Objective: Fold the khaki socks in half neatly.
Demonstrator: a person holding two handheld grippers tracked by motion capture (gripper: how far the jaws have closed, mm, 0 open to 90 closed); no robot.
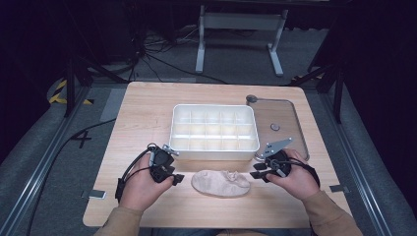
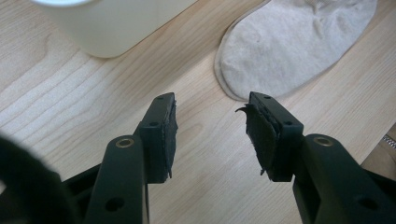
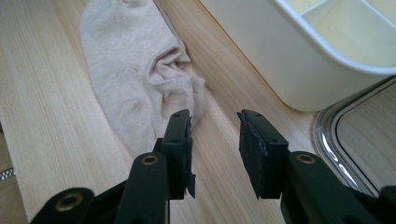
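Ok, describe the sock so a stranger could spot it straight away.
Start at the white divided bin in the middle of the wooden table. Just in front of its near wall, between the two grippers, lies the sock: flat, pale beige, the one soft cloth thing among hard items.

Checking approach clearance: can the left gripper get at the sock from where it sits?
Probably yes. The left gripper has its jaws open with nothing between them, and bare table lies between it and the near end of the beige sock. The white divided bin sits off to the side.
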